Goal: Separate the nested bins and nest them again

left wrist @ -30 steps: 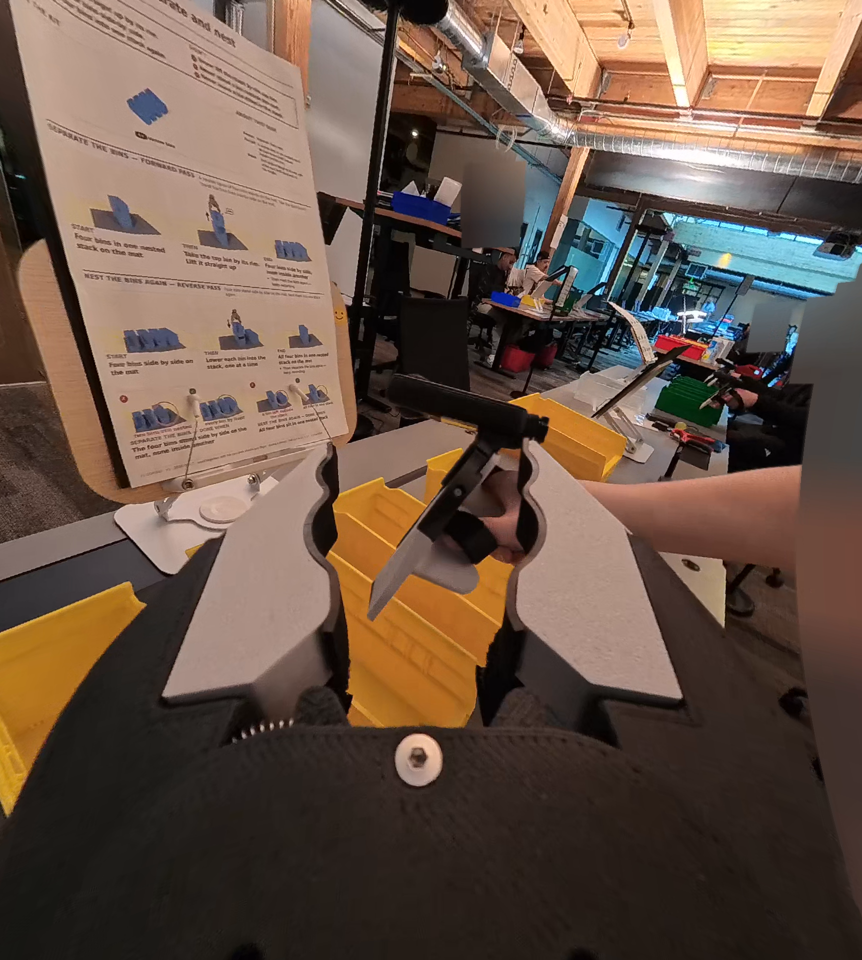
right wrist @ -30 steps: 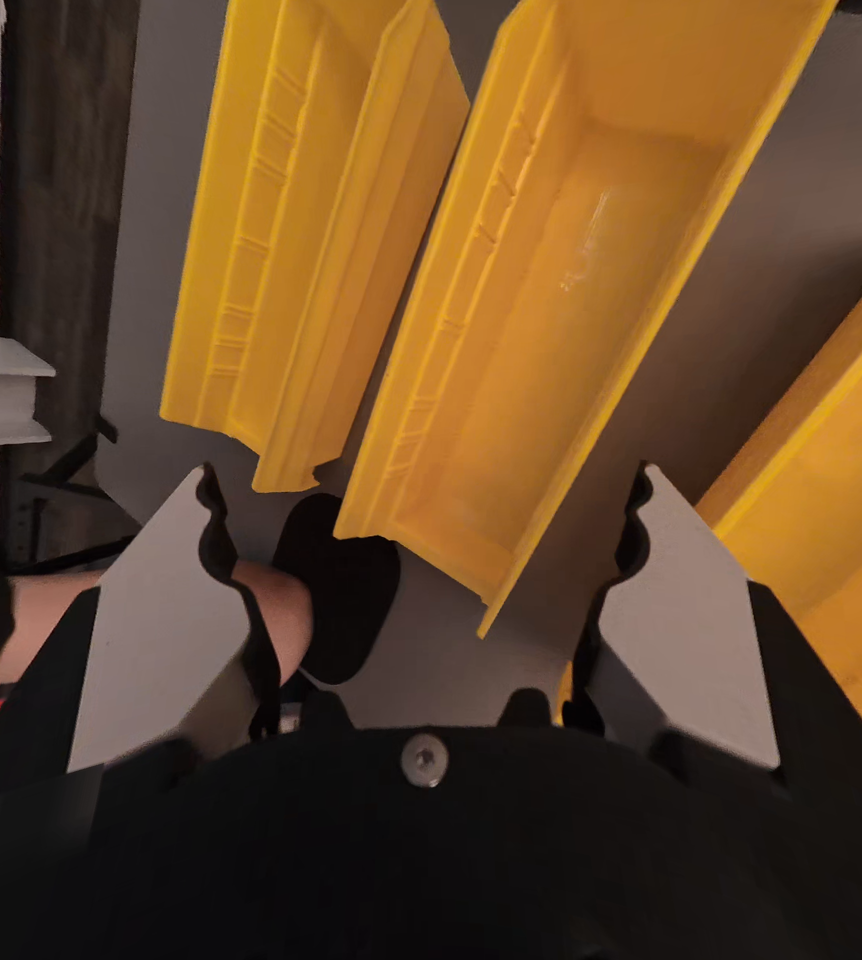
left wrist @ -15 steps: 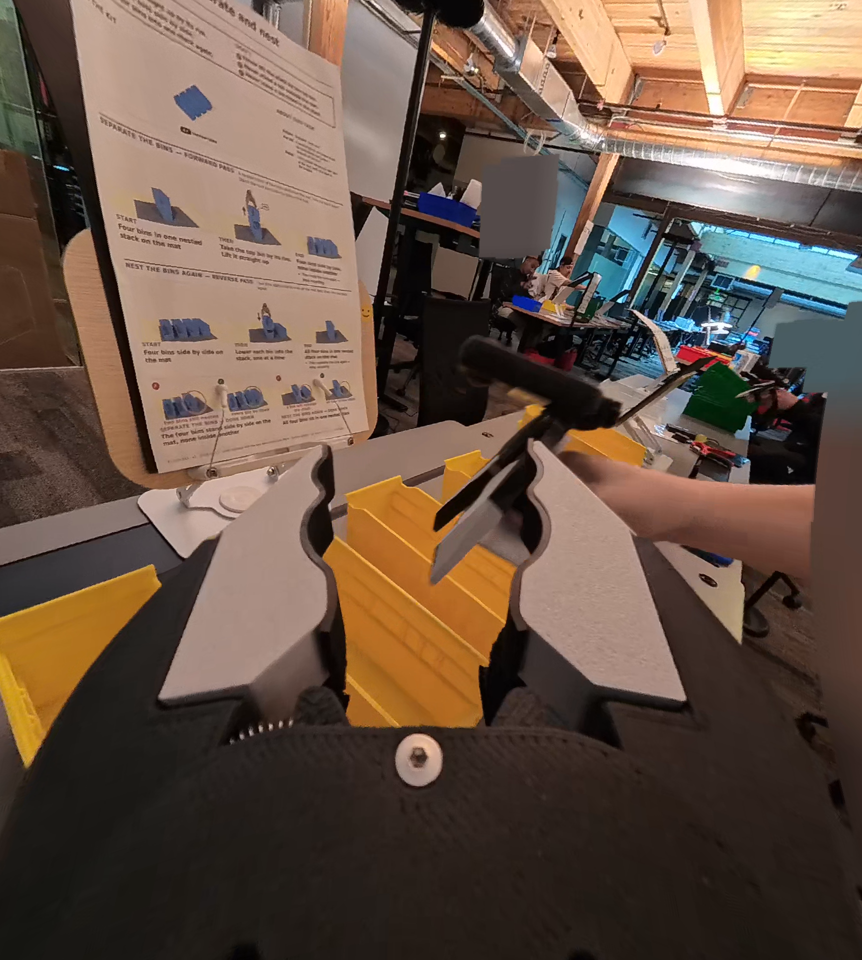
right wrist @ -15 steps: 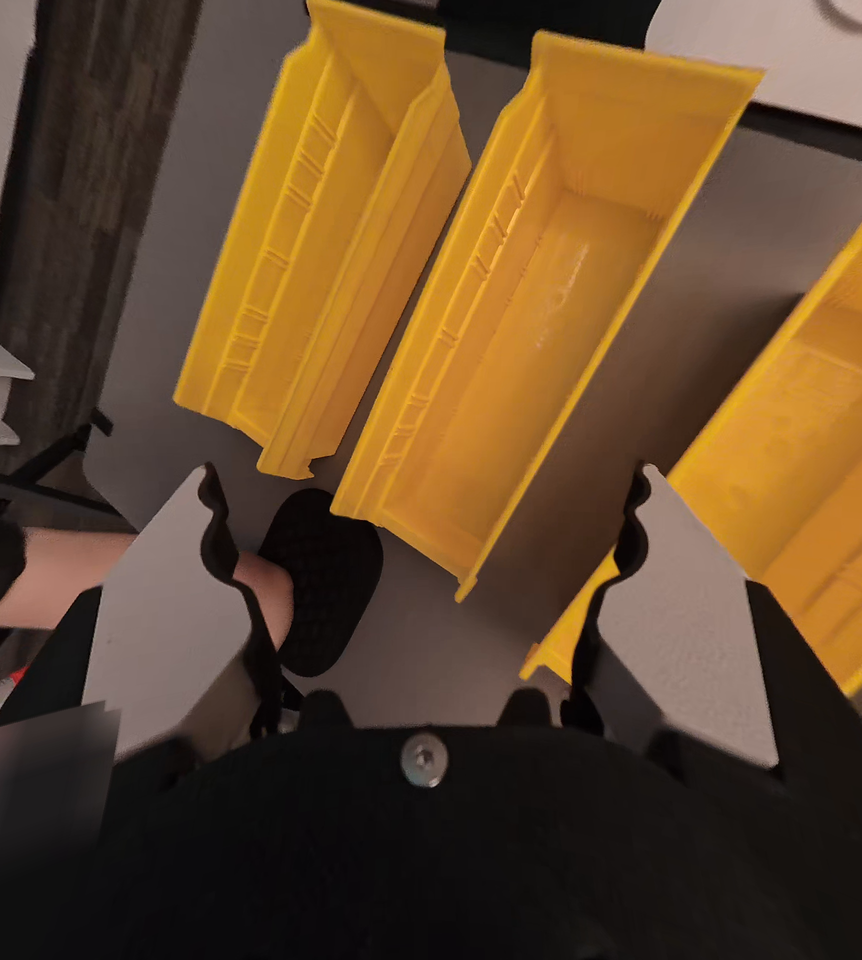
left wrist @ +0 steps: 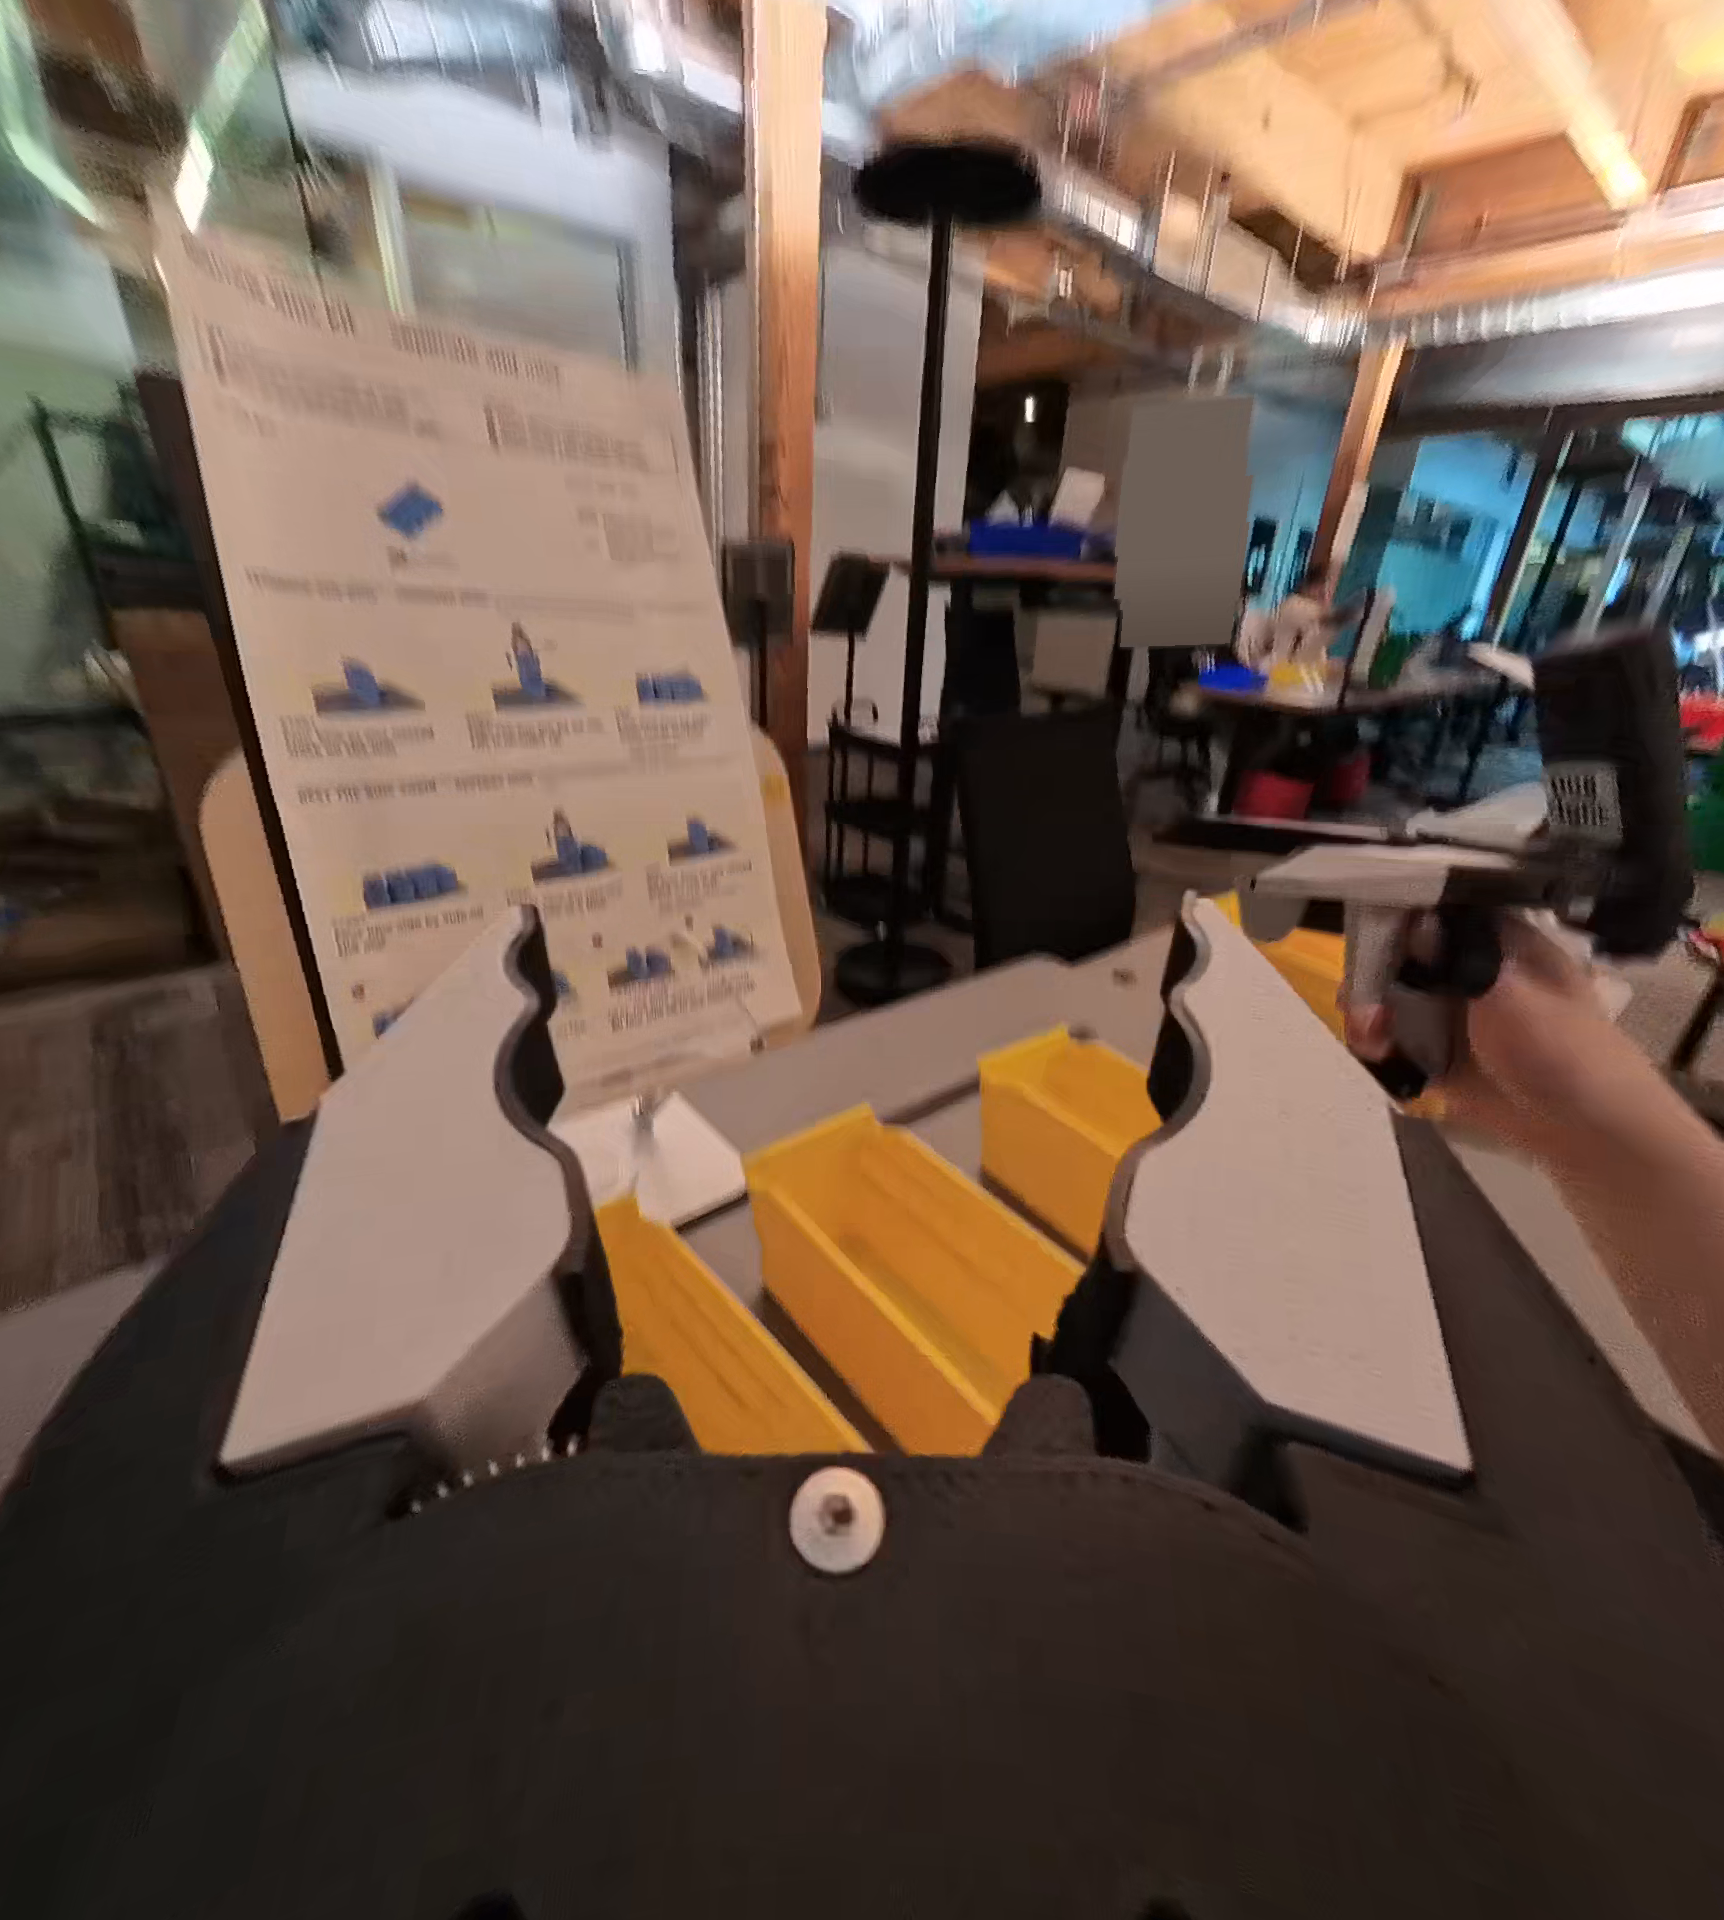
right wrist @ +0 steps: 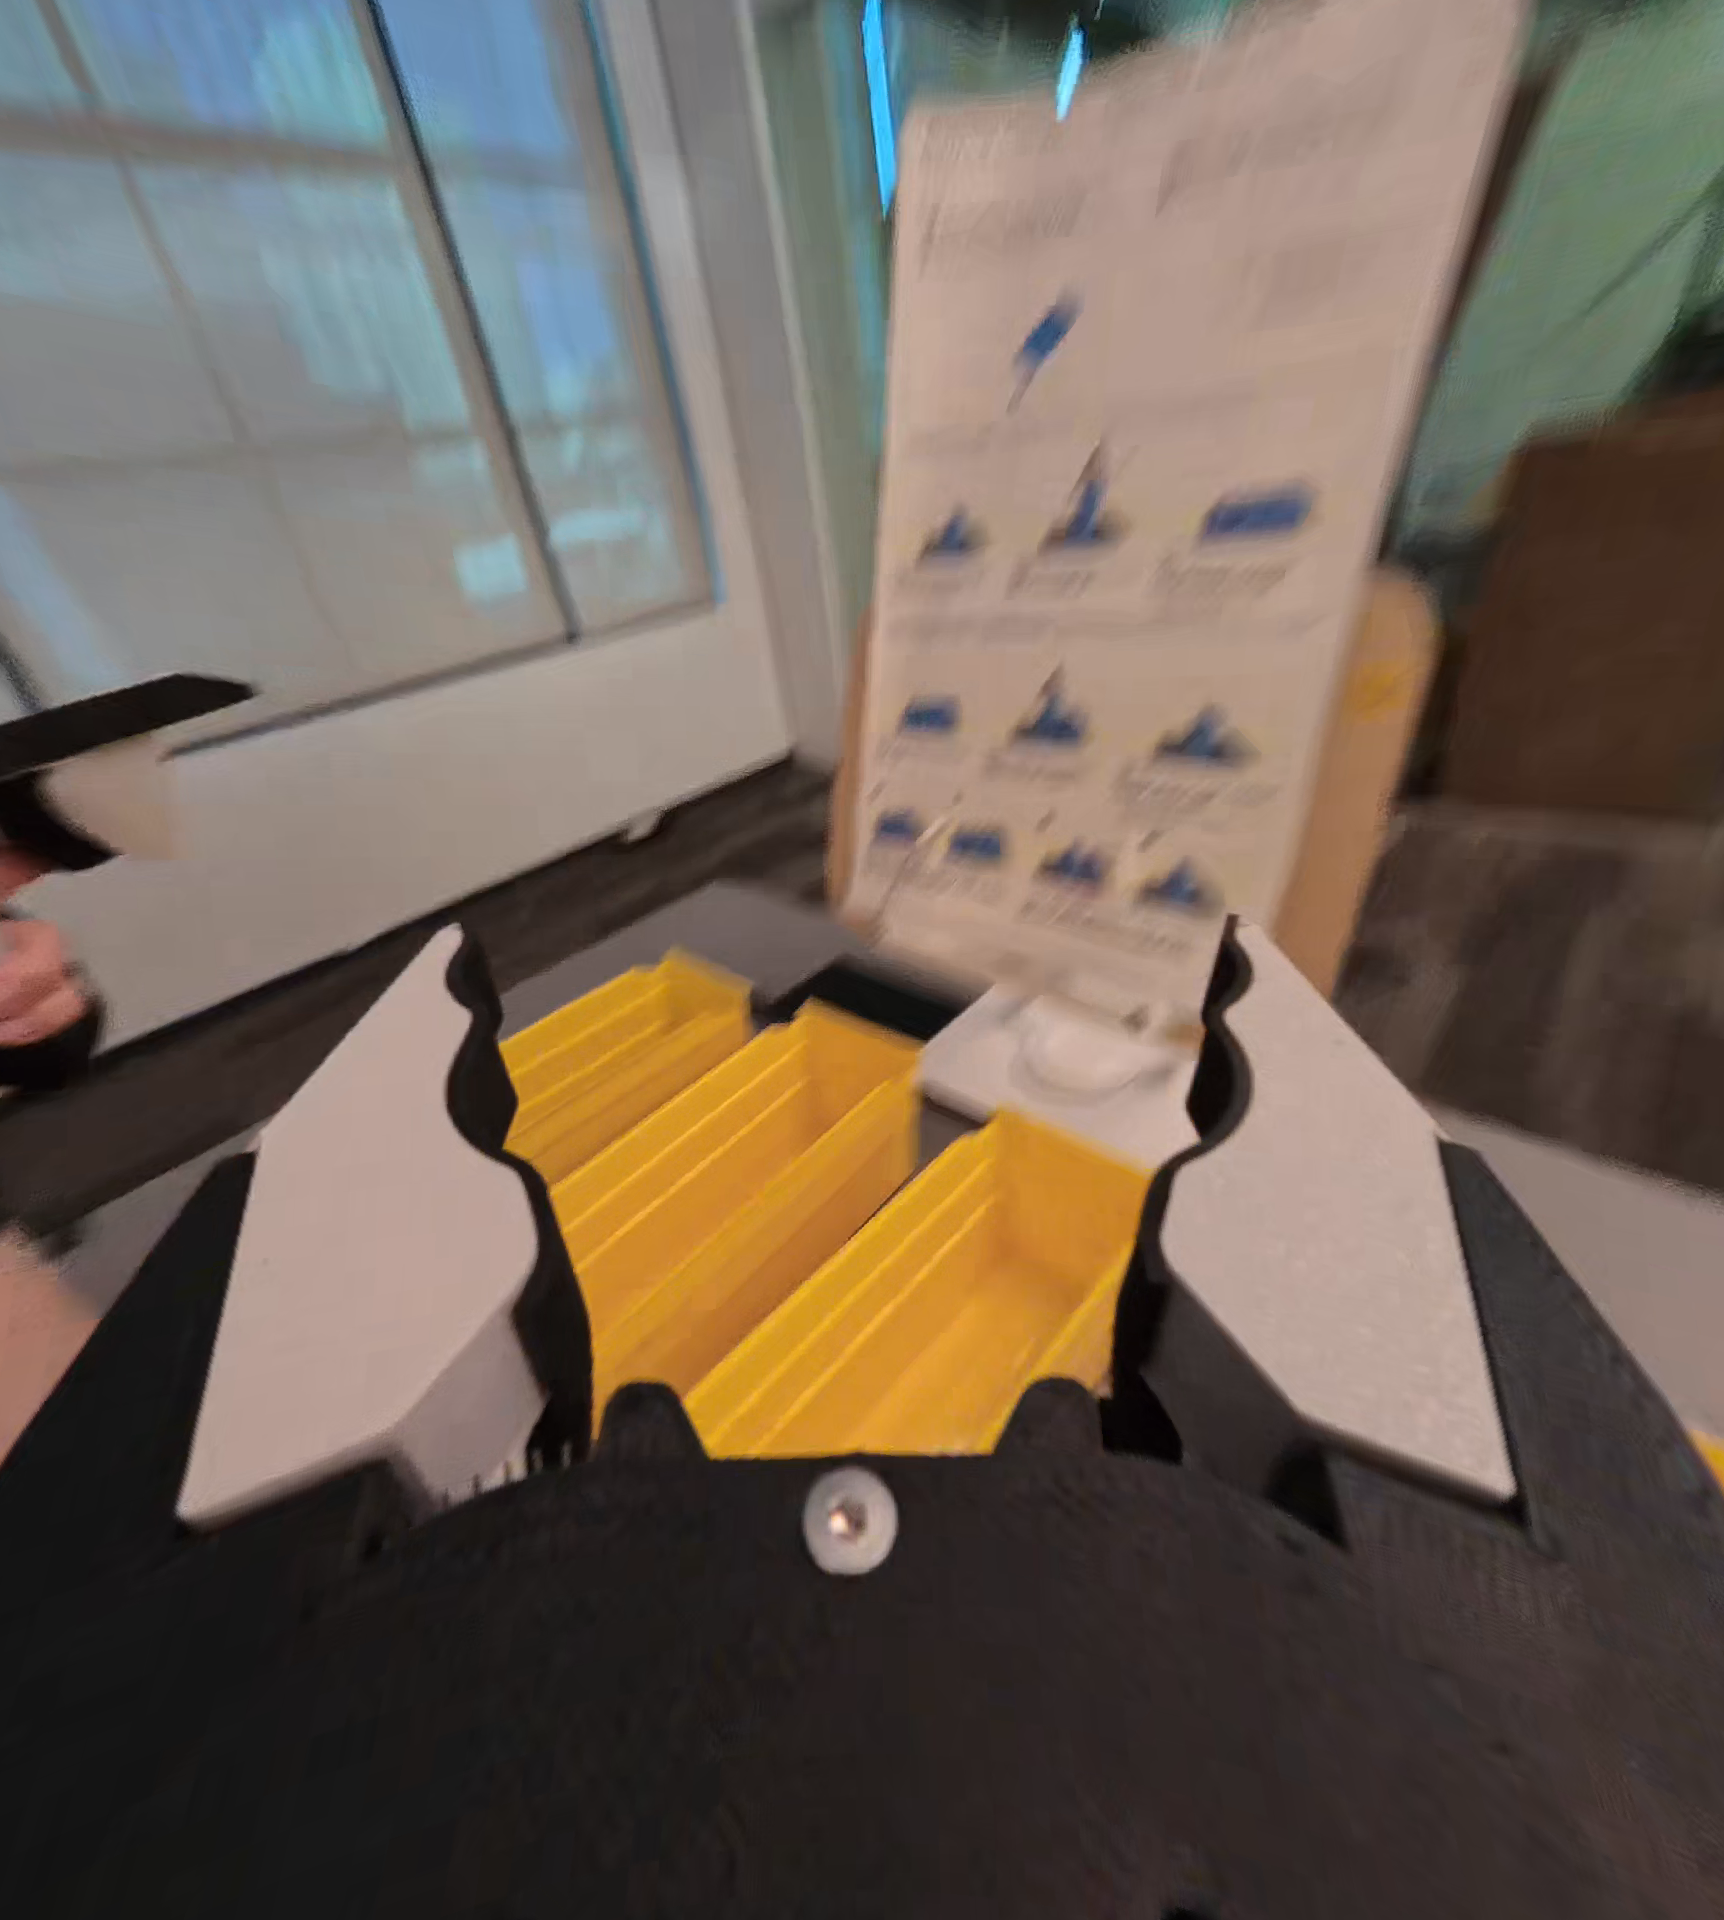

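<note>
Bins (right wrist: 764, 1174) side by side on table (left wrist: 941, 1049), apart for regrasp. Left gripper (left wrist: 853, 982), right gripper (right wrist: 842, 992): both wide, empty, raised above.

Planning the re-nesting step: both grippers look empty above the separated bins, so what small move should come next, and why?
Probably lower the right gripper onto the nearest bin and close on its wall. Both grippers, the left too, are open and hold nothing, and the yellow bins lie apart, side by side on the table, none nested yet.

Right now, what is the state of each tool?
Left tool: open, holding nothing.
Right tool: open, holding nothing.
</note>
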{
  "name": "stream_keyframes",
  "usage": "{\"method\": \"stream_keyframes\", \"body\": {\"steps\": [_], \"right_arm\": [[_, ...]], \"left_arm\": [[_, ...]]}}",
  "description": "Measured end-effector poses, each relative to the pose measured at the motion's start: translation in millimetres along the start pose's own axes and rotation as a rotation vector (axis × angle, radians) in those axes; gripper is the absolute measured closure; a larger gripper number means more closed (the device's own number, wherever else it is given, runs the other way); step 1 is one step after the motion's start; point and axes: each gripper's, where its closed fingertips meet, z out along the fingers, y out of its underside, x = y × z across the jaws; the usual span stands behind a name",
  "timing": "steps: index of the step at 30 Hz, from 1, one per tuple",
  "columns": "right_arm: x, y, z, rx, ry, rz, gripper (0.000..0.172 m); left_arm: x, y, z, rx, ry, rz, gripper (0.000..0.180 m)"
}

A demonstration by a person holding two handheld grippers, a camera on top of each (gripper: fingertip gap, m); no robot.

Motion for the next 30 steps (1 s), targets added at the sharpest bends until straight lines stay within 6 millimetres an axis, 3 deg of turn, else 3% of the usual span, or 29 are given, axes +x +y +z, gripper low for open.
{"method": "stream_keyframes", "body": {"steps": [3,6,10,13,14,18,20,24,28,30], "right_arm": [[28.4,-29.0,-26.4,0.194,0.043,-0.111,0.043],[55.5,-33.0,-40.3,0.18,0.073,-0.151,0.043],[95.3,-34.4,-59.6,0.213,0.089,-0.13,0.05],[118.9,-29.8,-67.2,0.224,0.03,0.023,0.051],[122.8,-30.5,-70.1,0.24,0.009,0.062,0.051],[125.9,-43.6,-79.9,0.317,0.004,0.026,0.05],[121.9,-50.3,-85.2,0.353,-0.01,0.004,0.051],[119.6,-55.7,-94.0,0.364,-0.053,0.023,0.051],[122.9,-70.6,-117.7,0.444,-0.11,0.076,0.054],[129.4,-78.0,-131.9,0.488,-0.103,0.098,0.054]], "left_arm": [[7.3,-22.4,-1.6,0.148,-0.056,0.053,0.066],[5.6,-11.9,8.8,0.095,-0.133,0.131,0.066],[-19.5,46.1,29.1,-0.212,-0.26,0.167,0.056],[-38.8,103.8,45.1,-0.427,-0.29,0.084,0.05],[-45.0,122.2,51.7,-0.479,-0.295,0.029,0.043],[-61.0,168.6,77.4,-0.628,-0.258,-0.198,0.041],[-62.4,190.5,79.9,-0.8,-0.264,-0.241,0.037],[-71.4,225.6,75.3,-1.044,-0.382,-0.171,0.028],[-61.4,266.5,67.2,-1.222,-0.441,-0.261,0.022],[-65.5,280.7,60.5,-1.298,-0.492,-0.267,0.022]]}}
